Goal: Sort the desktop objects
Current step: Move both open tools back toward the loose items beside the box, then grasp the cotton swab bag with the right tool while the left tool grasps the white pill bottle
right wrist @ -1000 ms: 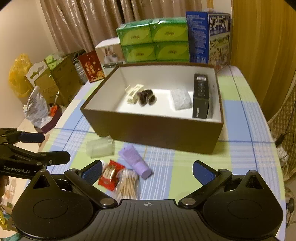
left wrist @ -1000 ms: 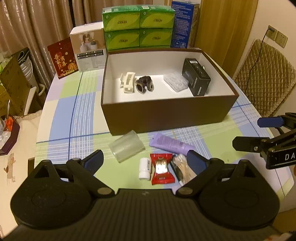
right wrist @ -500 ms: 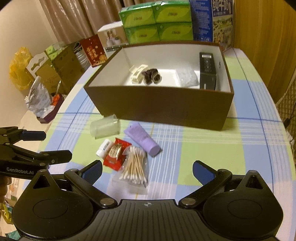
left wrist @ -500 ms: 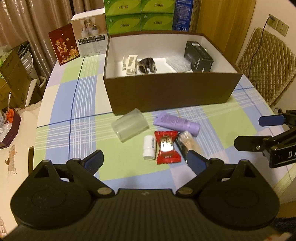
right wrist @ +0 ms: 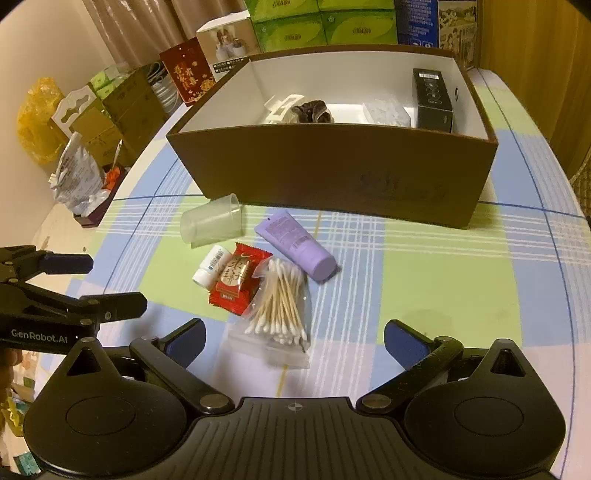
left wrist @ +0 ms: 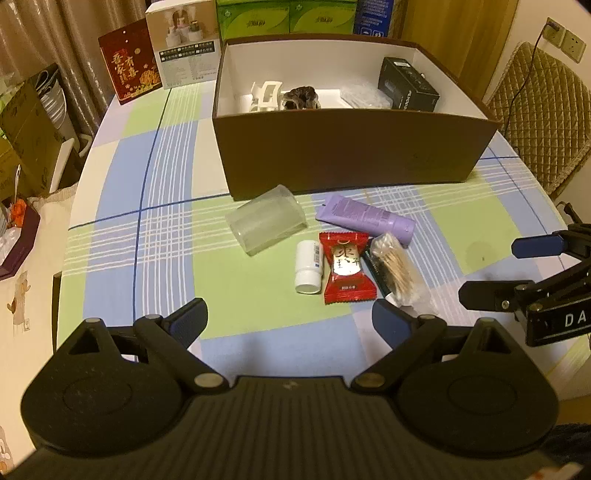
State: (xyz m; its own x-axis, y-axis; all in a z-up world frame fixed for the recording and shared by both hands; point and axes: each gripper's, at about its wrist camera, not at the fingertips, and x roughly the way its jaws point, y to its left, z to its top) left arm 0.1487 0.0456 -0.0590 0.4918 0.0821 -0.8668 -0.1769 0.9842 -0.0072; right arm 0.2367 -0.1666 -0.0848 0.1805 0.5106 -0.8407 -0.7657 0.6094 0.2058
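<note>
A brown box (left wrist: 351, 155) (right wrist: 332, 173) holds a white hair clip (left wrist: 266, 96), a dark scrunchie (left wrist: 301, 99), a clear packet (left wrist: 364, 98) and a black box (left wrist: 406, 88). In front of it lie a clear cup (left wrist: 266, 223) (right wrist: 210, 225), a purple tube (left wrist: 365, 219) (right wrist: 297, 247), a small white bottle (left wrist: 308, 266) (right wrist: 210, 266), a red candy packet (left wrist: 347, 267) (right wrist: 236, 280) and a bag of cotton swabs (left wrist: 397, 273) (right wrist: 279, 310). My left gripper (left wrist: 290, 319) is open, just short of the bottle and packet. My right gripper (right wrist: 293, 338) is open over the swab bag's near end.
Green tissue packs (right wrist: 321, 26), a blue carton (right wrist: 417, 22), a white carton (left wrist: 181, 44) and a red card (left wrist: 129, 62) stand behind the box. A quilted chair (left wrist: 543, 122) is at the right. Cardboard boxes and bags (right wrist: 74, 122) crowd the left side.
Both grippers have pulled back and lowered toward the near table edge, so the loose items now sit further ahead and the box looks lower. Both stay open. No object has moved.
</note>
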